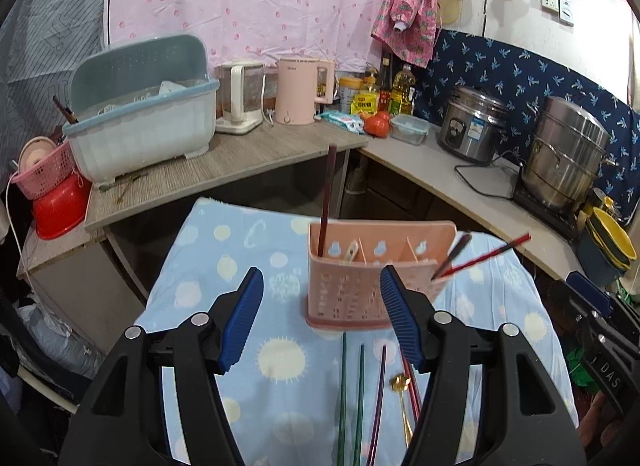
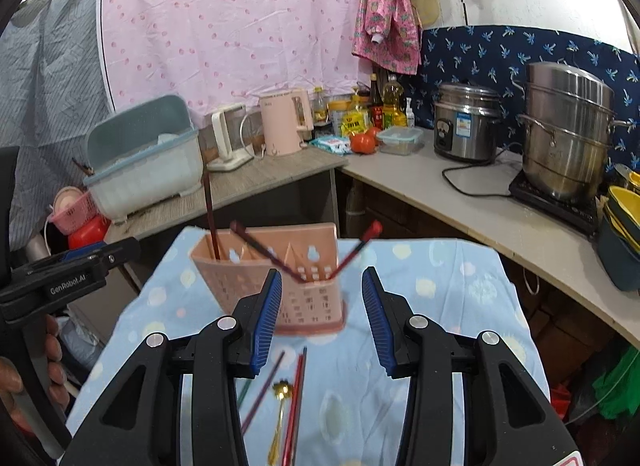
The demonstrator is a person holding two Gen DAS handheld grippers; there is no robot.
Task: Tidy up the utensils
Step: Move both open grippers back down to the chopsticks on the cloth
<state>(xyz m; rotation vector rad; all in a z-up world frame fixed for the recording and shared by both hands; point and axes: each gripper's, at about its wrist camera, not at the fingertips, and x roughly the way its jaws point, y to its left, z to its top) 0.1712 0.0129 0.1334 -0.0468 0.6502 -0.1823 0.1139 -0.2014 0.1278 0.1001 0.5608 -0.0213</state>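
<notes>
On the table (image 1: 224, 161) behind stand a pale blue dish box (image 1: 144, 121), a pink kettle (image 1: 298, 91), bottles, a tomato (image 2: 362, 141), a rice cooker (image 2: 466, 125) and a tall steel pot (image 2: 568, 133). These are well apart from the work place and block nothing.

Nearer is a surface covered with a light blue cloth (image 1: 224, 274). On it stands the pink utensil holder (image 1: 352, 282), upright. A dark red chopstick (image 1: 326, 201) stands in its left compartment, and two more chopsticks (image 1: 476, 258) lean out of the right one.

The left claw (image 1: 322, 318) has its fingers apart with nothing between them; the holder is just beyond, seen between the pads. The right claw (image 2: 320, 318) is also apart and empty, with the holder just ahead of its left finger.

Loose utensils lie on the cloth before the holder, under the claws: green chopsticks (image 1: 352, 386), a purple chopstick (image 1: 378, 394), a red one (image 2: 294, 406) and a gold spoon (image 2: 280, 406). Neither claw touches them.
</notes>
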